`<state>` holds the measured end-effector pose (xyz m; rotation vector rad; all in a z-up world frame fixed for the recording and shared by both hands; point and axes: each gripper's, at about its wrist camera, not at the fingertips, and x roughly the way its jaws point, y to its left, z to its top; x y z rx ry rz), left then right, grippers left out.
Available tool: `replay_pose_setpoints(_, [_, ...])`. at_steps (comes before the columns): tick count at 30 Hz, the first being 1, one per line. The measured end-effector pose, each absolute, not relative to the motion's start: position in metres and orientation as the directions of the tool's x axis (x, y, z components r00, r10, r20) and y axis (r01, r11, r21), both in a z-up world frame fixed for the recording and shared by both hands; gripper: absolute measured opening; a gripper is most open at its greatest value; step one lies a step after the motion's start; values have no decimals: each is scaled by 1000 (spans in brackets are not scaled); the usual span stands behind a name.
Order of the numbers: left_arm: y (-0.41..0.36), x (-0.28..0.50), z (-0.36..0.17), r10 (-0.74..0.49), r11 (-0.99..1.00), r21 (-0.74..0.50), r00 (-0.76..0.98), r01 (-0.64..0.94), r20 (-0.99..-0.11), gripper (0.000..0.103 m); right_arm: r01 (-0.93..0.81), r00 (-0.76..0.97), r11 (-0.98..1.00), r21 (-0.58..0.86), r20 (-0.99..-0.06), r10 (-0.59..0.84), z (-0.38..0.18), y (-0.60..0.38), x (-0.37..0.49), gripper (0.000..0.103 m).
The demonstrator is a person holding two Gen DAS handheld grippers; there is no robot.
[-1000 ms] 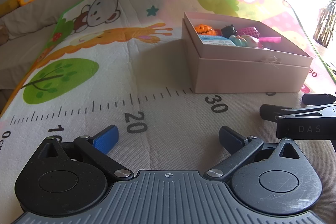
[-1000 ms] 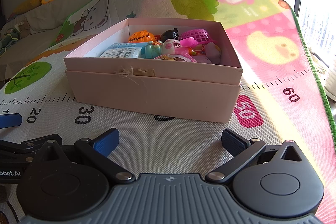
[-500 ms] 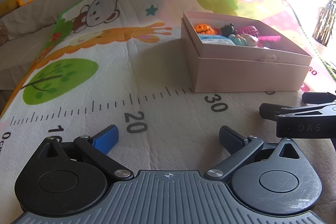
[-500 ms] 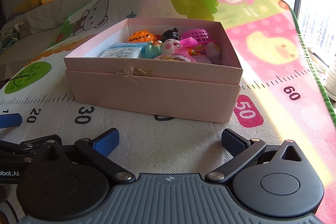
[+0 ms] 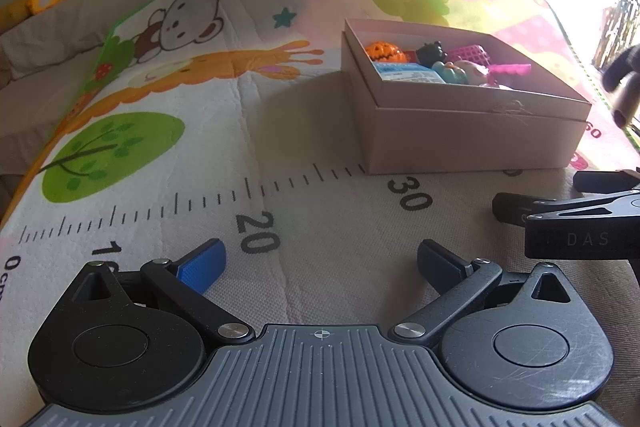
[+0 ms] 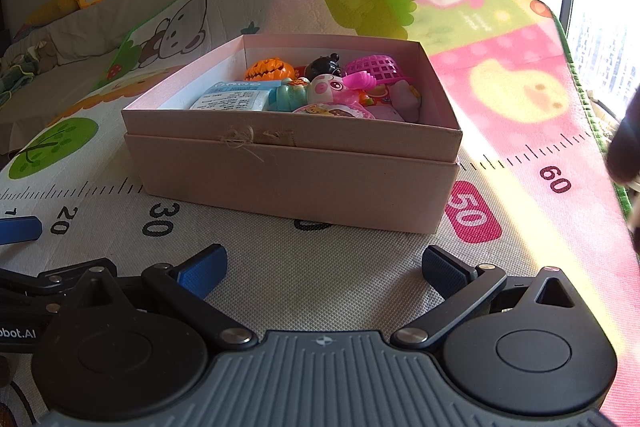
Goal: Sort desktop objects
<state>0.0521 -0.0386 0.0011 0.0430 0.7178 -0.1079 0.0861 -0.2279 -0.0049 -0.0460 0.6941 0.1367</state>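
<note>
A pink cardboard box (image 6: 292,163) sits on a cartoon-printed play mat (image 6: 500,67), filling the centre of the right wrist view and lying at the right of centre in the left wrist view. Inside it lie an orange pumpkin toy (image 6: 270,69), a black-haired figure (image 6: 325,66), a magenta plastic basket (image 6: 378,69), a pale blue packet (image 6: 234,98) and a pig-faced doll (image 6: 328,89). The right gripper (image 6: 324,267) rests low before the box, fingers spread wide and holding nothing. The left gripper (image 5: 320,261) points at bare mat by the printed "20", its fingers likewise spread and empty. Only the right wrist view shows the frayed twine (image 6: 240,139) on the box's near wall head-on and the pink "50" marking (image 6: 474,215). Only the left wrist view shows the green tree print (image 5: 112,155) in full. A dark blurred shape (image 6: 626,147) intrudes at the right edge; what it is cannot be told.
</note>
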Motion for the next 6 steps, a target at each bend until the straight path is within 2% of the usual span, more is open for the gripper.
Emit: replay_pose_setpoints(6, [-38,51,1,-80,994,3,751,108,-656,103,-141,760,990,3,-640,110,-5,-228,86,103])
